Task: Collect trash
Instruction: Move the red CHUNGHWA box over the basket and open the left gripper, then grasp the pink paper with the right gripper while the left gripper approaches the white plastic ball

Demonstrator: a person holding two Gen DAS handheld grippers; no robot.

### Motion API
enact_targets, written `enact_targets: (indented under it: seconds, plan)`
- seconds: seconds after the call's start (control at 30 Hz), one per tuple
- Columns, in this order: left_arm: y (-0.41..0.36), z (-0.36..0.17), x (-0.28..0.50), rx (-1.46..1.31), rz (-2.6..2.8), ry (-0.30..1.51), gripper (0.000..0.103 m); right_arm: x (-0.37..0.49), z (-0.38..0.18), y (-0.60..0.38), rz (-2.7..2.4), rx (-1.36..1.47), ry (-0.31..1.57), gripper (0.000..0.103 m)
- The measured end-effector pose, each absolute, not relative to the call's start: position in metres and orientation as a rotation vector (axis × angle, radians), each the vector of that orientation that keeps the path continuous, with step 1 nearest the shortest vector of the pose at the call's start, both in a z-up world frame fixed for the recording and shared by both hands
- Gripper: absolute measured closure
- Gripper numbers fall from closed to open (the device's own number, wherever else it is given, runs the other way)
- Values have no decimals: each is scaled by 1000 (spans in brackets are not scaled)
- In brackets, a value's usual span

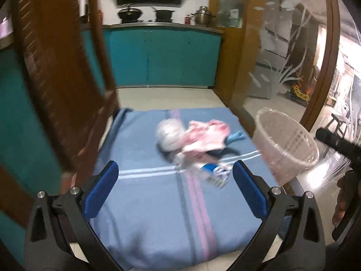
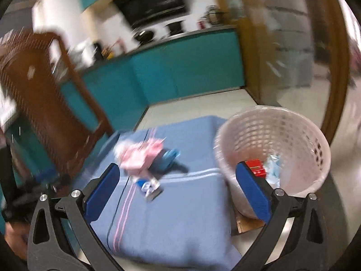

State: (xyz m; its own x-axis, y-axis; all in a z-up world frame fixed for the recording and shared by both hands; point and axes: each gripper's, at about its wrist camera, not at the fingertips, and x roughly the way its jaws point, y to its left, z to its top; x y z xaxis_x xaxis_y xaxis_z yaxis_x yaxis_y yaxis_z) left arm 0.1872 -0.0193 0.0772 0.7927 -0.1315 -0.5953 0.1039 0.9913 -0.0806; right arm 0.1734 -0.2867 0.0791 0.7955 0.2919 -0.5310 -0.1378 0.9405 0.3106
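Both views are pretty smeared, so small details are a wash. The left tool (image 1: 174,189) hangs over the near part of a blue striped blanket (image 1: 158,214) covering the tabletop, its blue pads spread wide apart with nothing between them. The trash pile (image 1: 194,144) sits on the blanket at about 12 o'clock from that tool: a pink crumpled wrapper (image 1: 206,136), a whitish wad (image 1: 168,135) touching it at 9 o'clock, a bit of blue scrap (image 1: 237,136) at its 3 o'clock, and a blue-and-white packet (image 1: 216,174) nearest the tool. The right tool (image 2: 177,190) is also spread wide and holding nothing. From its view the pink wrapper (image 2: 140,155) and packet (image 2: 150,186) lie around 11 o'clock. A white lattice basket (image 2: 293,135) stands tilted off the blanket's right edge at roughly 2 o'clock, touching the right pad. Inside it are a red box (image 2: 256,168) and some pale blue crumpled stuff (image 2: 274,171). In the left view the same basket (image 1: 286,149) is at 3 o'clock of the pile. A brown wooden chair (image 1: 58,74) stands to the left, and teal cabinets (image 1: 162,56) run along the back.
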Motion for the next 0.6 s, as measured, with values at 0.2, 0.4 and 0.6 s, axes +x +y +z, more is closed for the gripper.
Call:
enact_targets:
  seconds: [0.2,0.4,0.6]
  plan:
    - [0,53,190,-57,-98,717,2,167,73,-224,268,60,601,3]
    - [2,67,178,-64,-140,669,2,176,67,-214,321,137,617,3]
    - [4,70,176,-88,-155,664,2,214,54,-210,334,280,678,10]
